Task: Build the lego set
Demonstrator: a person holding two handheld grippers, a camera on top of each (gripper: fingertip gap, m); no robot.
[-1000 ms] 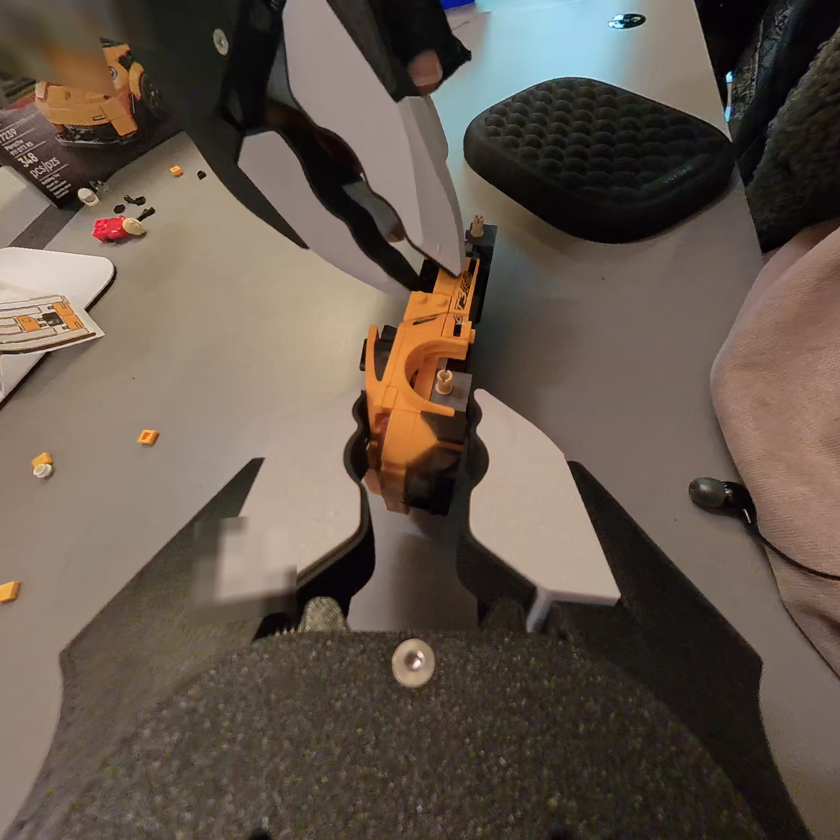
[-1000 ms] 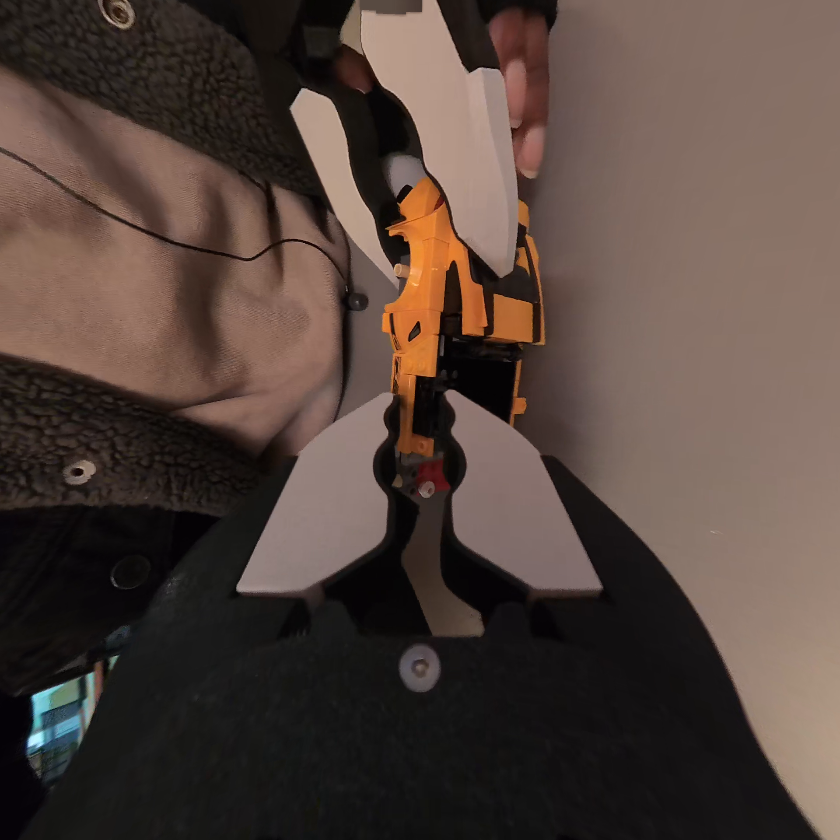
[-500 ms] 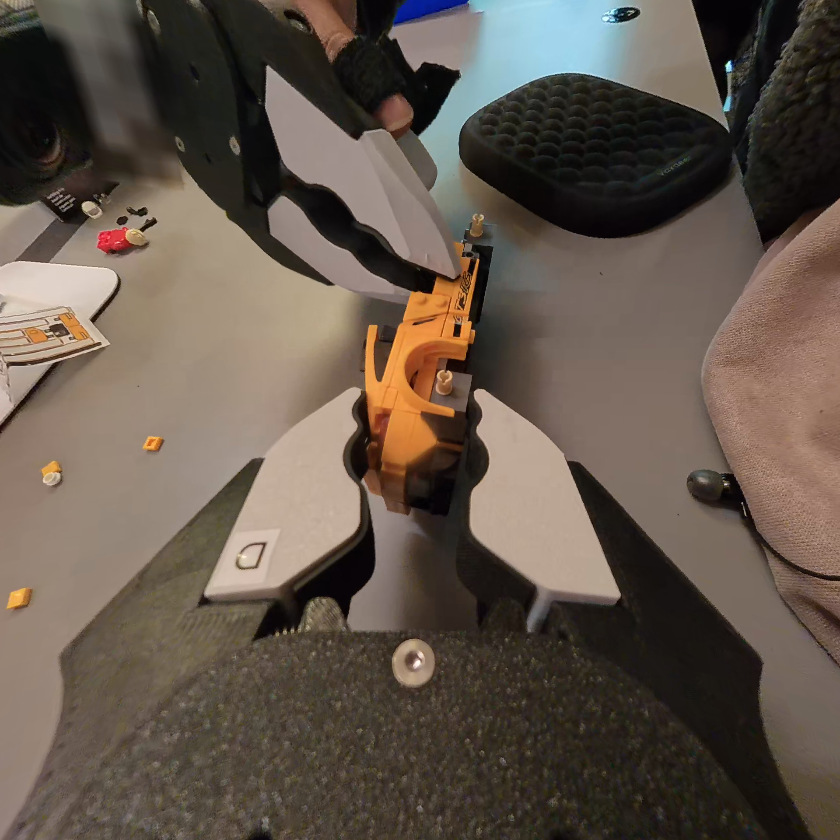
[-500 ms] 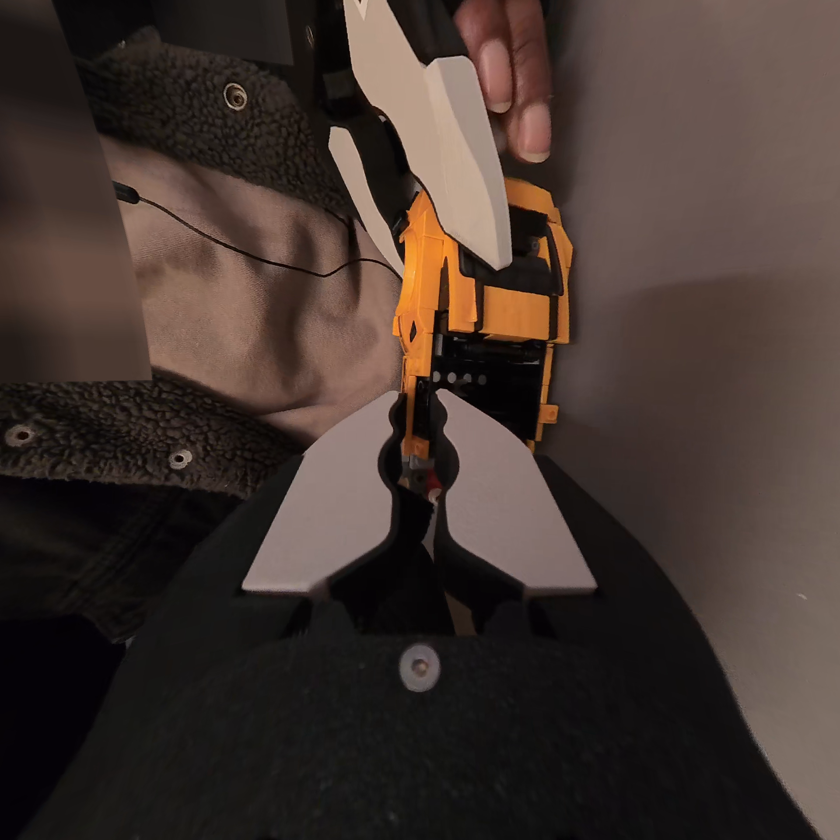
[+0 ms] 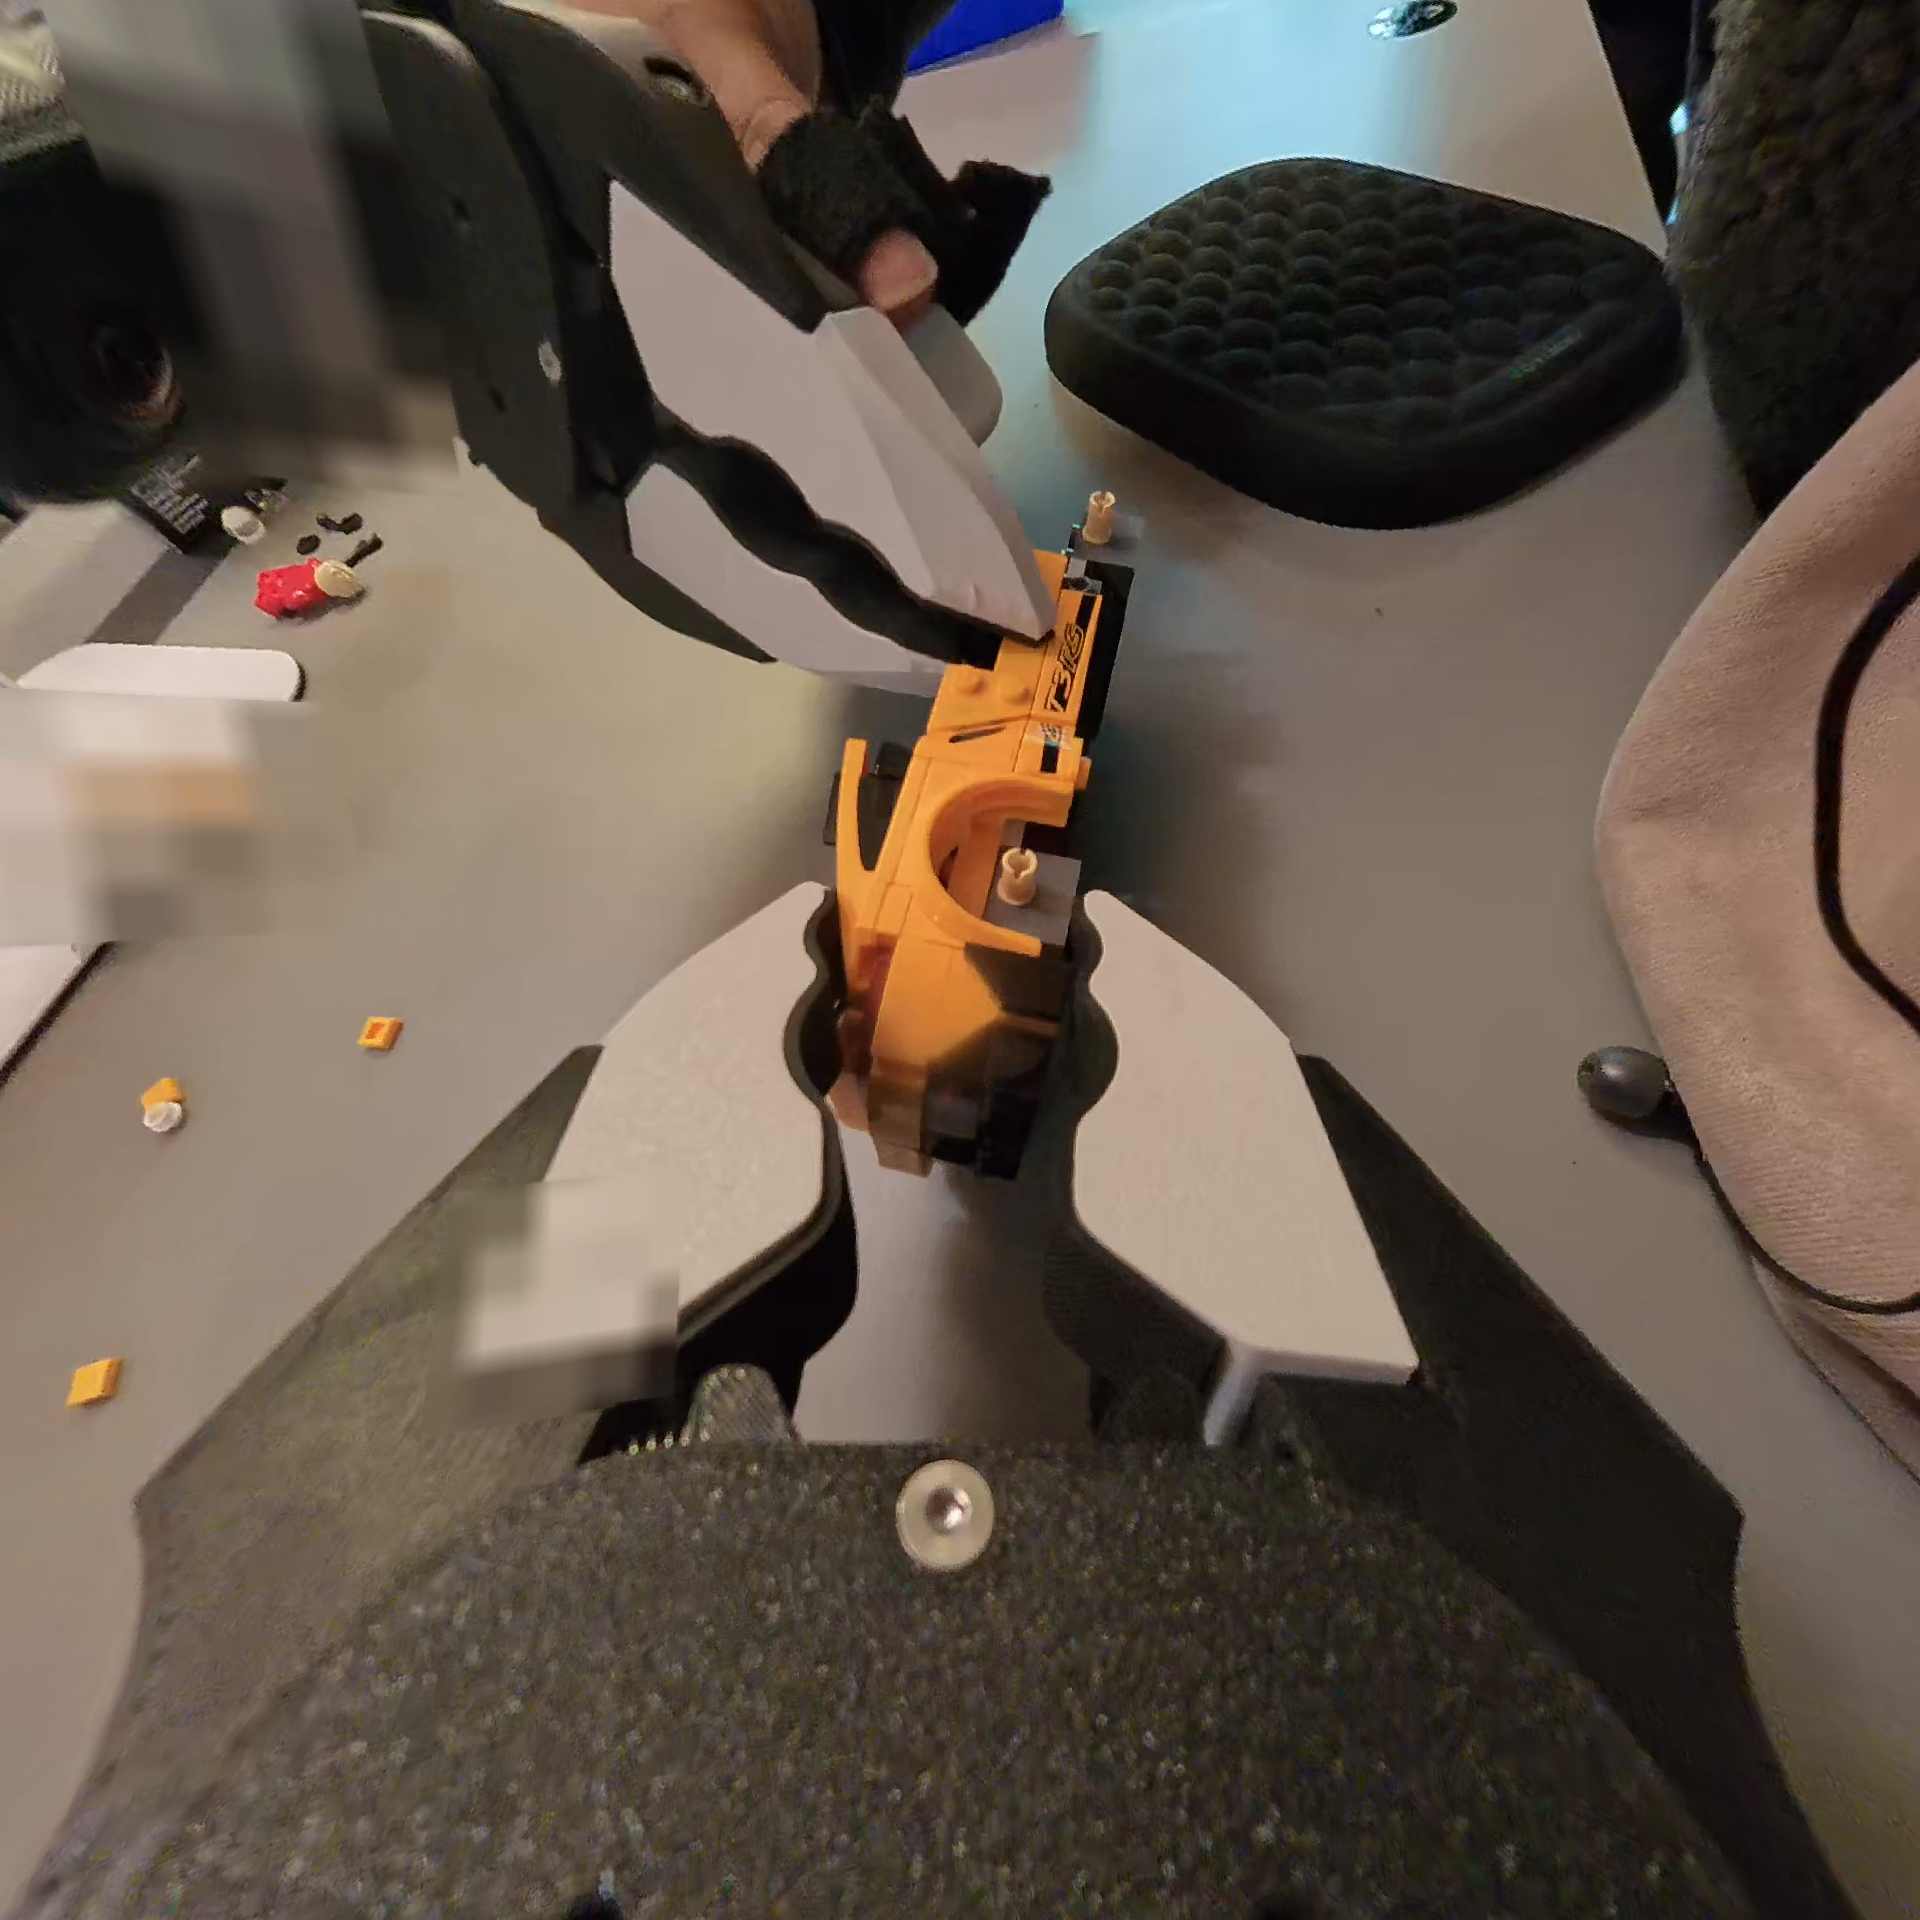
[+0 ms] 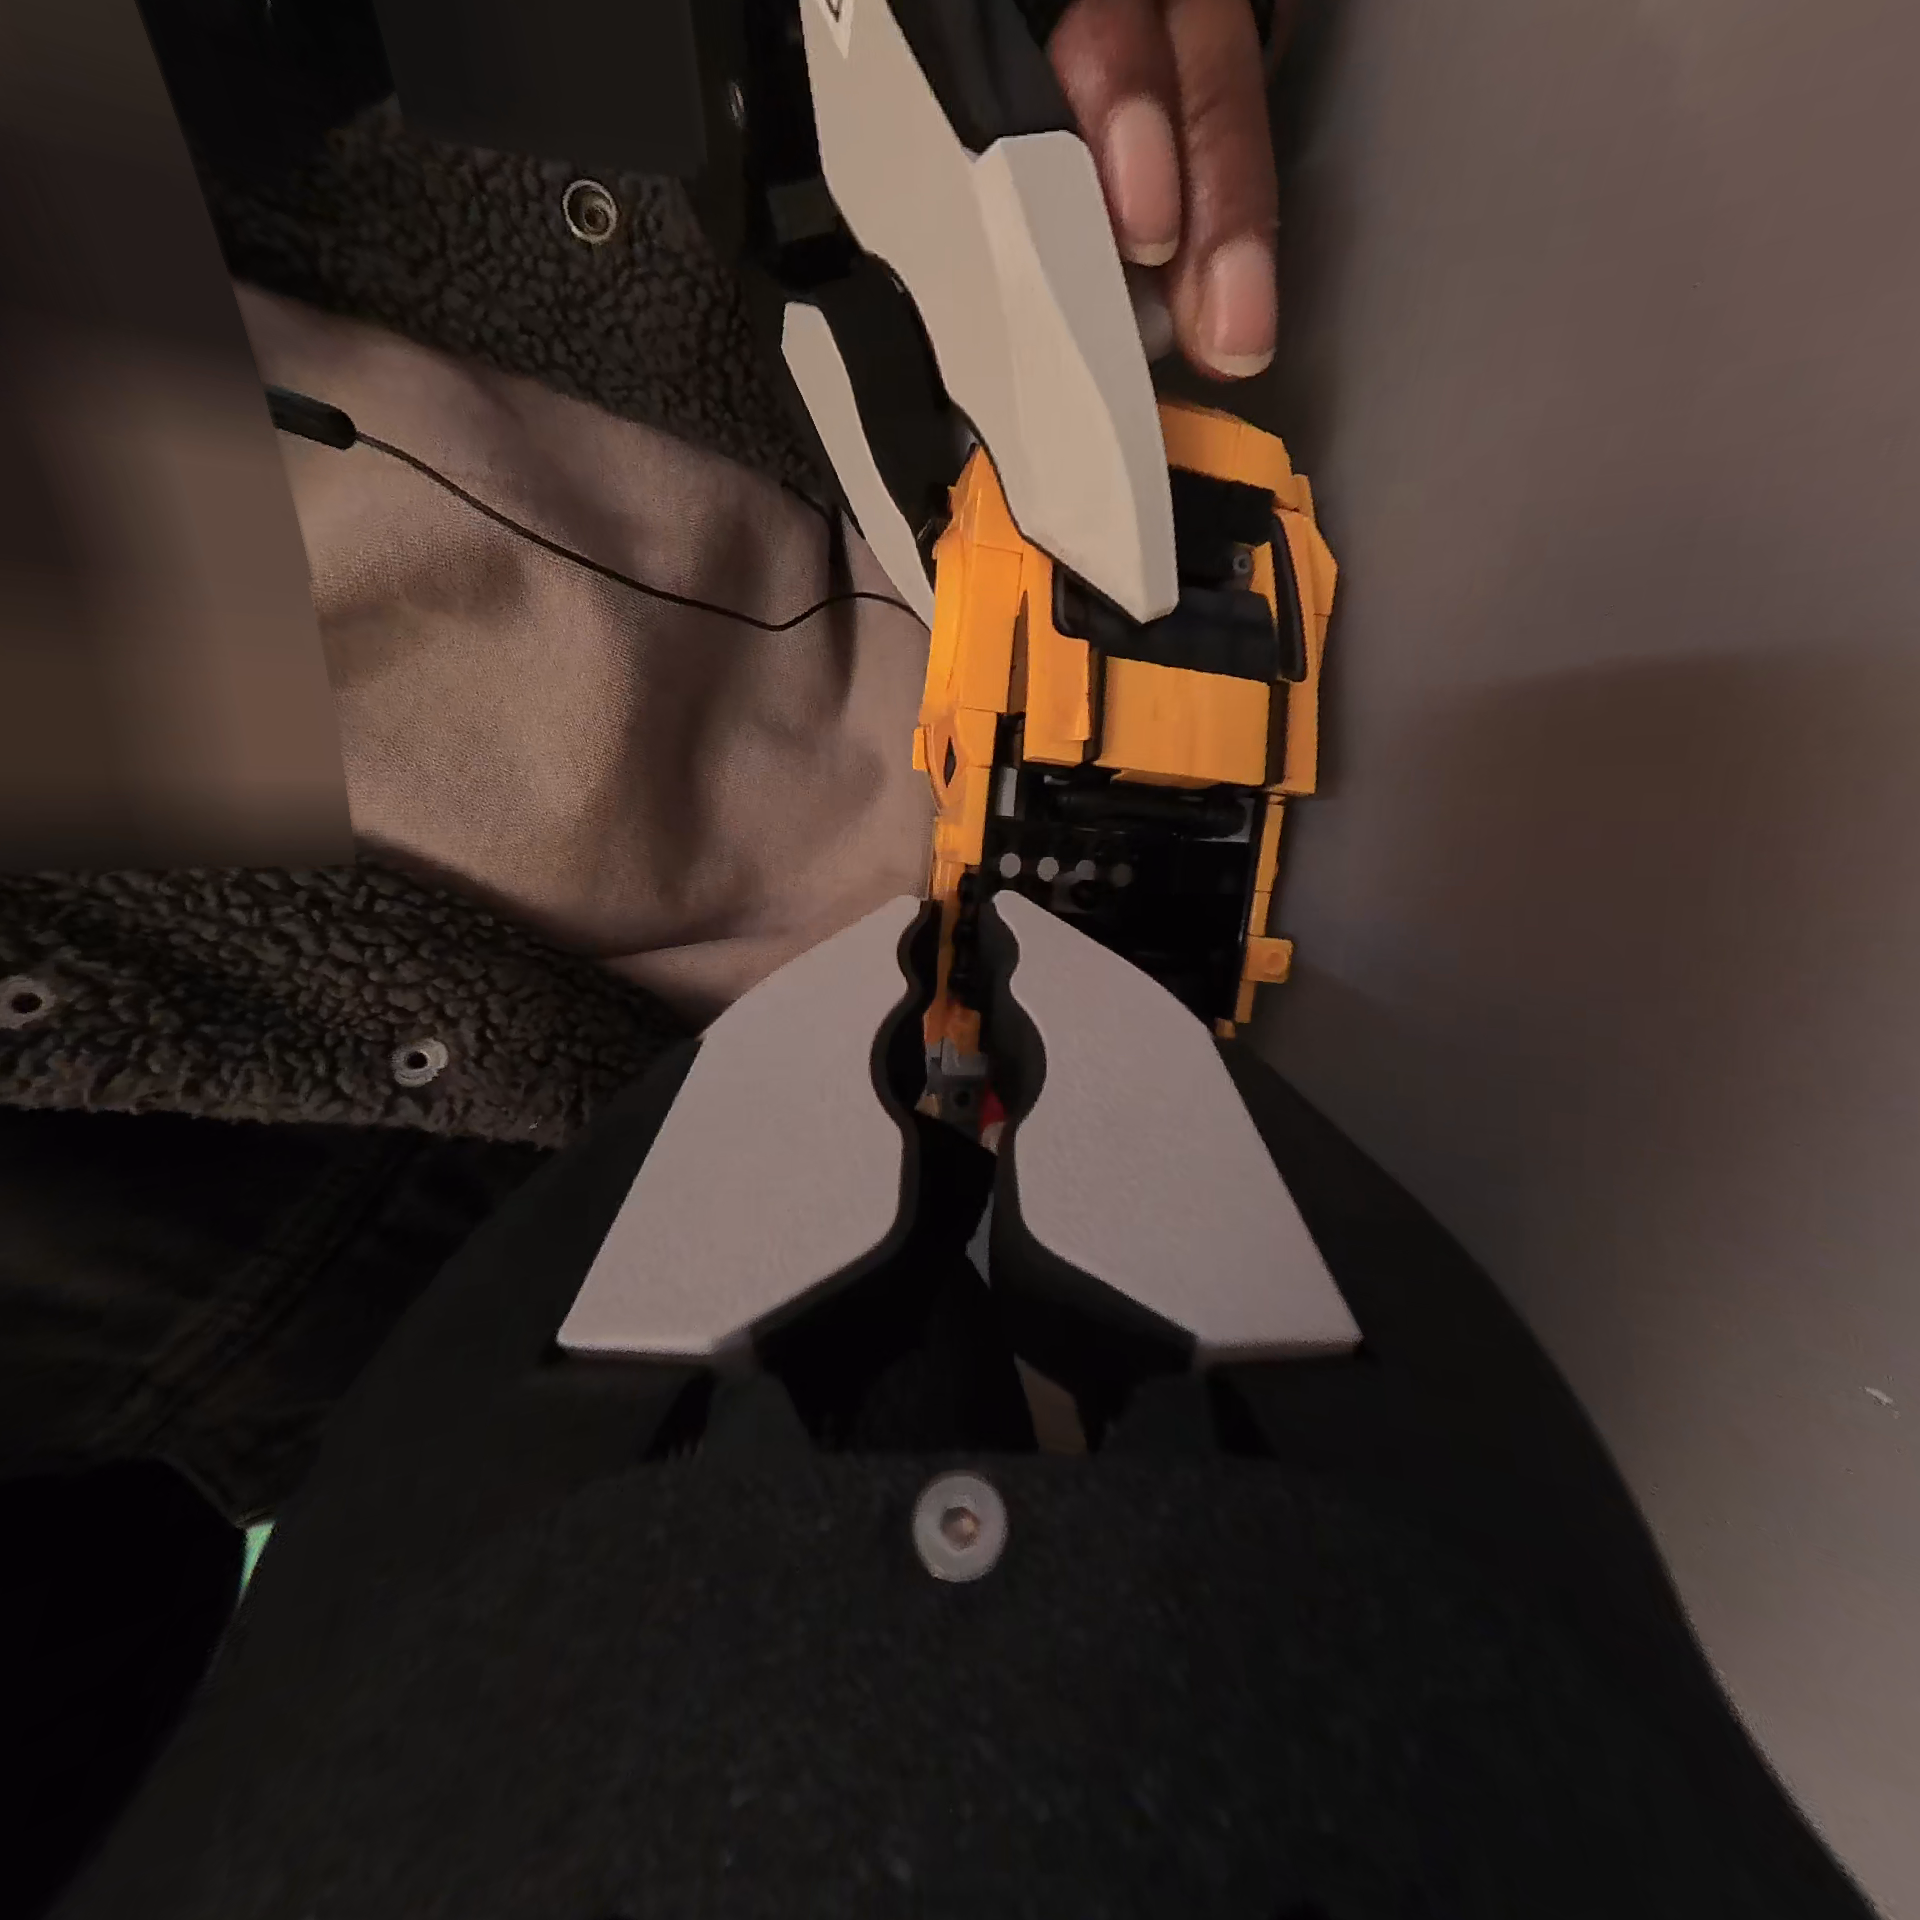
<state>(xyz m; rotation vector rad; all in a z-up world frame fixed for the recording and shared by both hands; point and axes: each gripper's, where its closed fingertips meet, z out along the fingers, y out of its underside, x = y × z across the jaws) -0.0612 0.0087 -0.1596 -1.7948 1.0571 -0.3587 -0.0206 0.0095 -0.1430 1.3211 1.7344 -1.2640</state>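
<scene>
At centre of the left wrist view, my left gripper [image 5: 951, 1023] clamps one end of an orange and black brick-built toy car [image 5: 977, 894], both pads pressed on its sides, jaws moderately apart. The car lies on its side on the grey table [image 5: 1299, 831]. From the upper left, my right gripper [image 5: 997, 649] meets the car's far end, a hand [image 5: 831, 156] behind it. A black honeycomb cushion [image 5: 1361, 332] lies at upper right; small orange bricks [image 5: 379, 1032] and a red piece [image 5: 291, 587] are scattered at left.

At centre of the right wrist view, my right gripper [image 6: 961, 997] is nearly closed, pinching the car's [image 6: 1174, 717] thin orange side panel. My left gripper [image 6: 1039, 582] reaches down from the top onto the car's other end, fingers of a hand [image 6: 1195, 177] beside it. A beige garment [image 6: 582, 644] fills the left.
</scene>
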